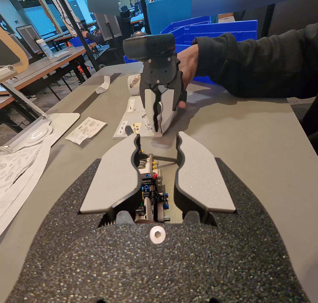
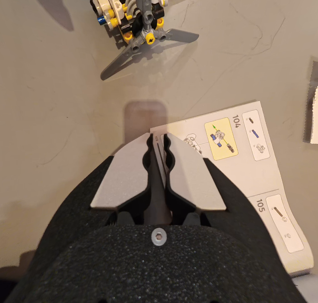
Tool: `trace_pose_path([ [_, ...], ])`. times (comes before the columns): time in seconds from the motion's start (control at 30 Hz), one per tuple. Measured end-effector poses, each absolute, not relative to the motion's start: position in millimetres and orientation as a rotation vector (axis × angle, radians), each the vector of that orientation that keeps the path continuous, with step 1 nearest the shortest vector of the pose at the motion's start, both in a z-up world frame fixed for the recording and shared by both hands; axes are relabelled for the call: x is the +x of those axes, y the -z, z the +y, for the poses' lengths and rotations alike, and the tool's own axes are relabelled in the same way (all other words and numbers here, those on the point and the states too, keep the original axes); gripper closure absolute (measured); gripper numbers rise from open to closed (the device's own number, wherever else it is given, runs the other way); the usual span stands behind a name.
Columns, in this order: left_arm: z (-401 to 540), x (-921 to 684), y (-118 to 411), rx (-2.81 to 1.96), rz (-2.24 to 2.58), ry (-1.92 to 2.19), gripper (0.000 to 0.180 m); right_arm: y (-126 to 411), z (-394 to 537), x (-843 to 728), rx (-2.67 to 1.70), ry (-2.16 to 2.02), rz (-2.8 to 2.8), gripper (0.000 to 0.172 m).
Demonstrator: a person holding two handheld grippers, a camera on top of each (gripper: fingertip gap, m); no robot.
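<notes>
Booklet pages are lying open on the grey worktop, near the middle of it, with the far pages curling up. Blue bins are sitting along the worktop's far edge.

A hand in a dark sleeve is holding the right gripper and pointing it straight down at the booklet's near corner. Its two fingers are standing almost together, with just a thin slot between them. The tips are touching down on that corner, and a strip of printed page is showing in the slot. Both pads are not pressing flat on a page, so the gripper is not gripping it tight.

The left gripper is lying low over the worktop, toward the near edge, with its fingers spread wide. A toy brick model, white, black, yellow and blue, is sitting between them. The model is lying close against the left finger, while bare worktop is showing between it and the right finger. So this gripper is loose around the model, not squeezing it. Grey propeller blades are sticking out of the model's front end, pointing toward the booklet.

A small sticker sheet is lying flat to the left of the booklet. A crumpled bit of white paper is resting farther back, toward the far left corner.
</notes>
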State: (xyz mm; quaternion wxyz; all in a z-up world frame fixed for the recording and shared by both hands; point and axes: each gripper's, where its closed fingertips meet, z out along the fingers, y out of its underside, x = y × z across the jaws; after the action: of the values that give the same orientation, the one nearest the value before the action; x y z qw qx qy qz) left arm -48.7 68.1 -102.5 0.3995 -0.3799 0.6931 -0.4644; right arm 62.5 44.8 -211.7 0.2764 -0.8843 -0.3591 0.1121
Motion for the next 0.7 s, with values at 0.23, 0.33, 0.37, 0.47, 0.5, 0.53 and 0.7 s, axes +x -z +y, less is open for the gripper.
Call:
trace_pose_path([
  [0.23, 68.5, -49.2, 101.1, -0.959, 1.749, 1.174, 0.139, 212.3, 44.9, 62.0, -2.371, -0.282, -0.969, 0.172],
  [0.33, 68.1, -49.3, 100.7, -0.955, 1.75, 1.173, 0.139, 211.3, 46.7, 64.6, -2.372, -0.259, -0.952, 0.172],
  [0.37, 68.0, -49.5, 100.7, -0.954, 1.75, 1.173, 0.139, 209.9, 47.4, 65.4, -2.37, -0.255, -0.942, 0.172],
  [0.47, 67.9, -49.7, 100.0, -0.953, 1.749, 1.173, 0.139, 202.9, 49.8, 67.7, -2.357, -0.243, -0.896, 0.172],
  [0.5, 67.9, -49.7, 99.7, -0.953, 1.748, 1.173, 0.139, 200.4, 50.4, 68.9, -2.353, -0.236, -0.879, 0.172],
  [0.53, 67.9, -49.9, 99.5, -0.953, 1.748, 1.174, 0.139, 198.1, 51.1, 70.5, -2.35, -0.227, -0.862, 0.172],
  [0.7, 66.6, -49.3, 98.8, -0.951, 1.745, 1.174, 0.139, 187.3, 56.9, 86.9, -2.352, -0.105, -0.713, 0.172],
])
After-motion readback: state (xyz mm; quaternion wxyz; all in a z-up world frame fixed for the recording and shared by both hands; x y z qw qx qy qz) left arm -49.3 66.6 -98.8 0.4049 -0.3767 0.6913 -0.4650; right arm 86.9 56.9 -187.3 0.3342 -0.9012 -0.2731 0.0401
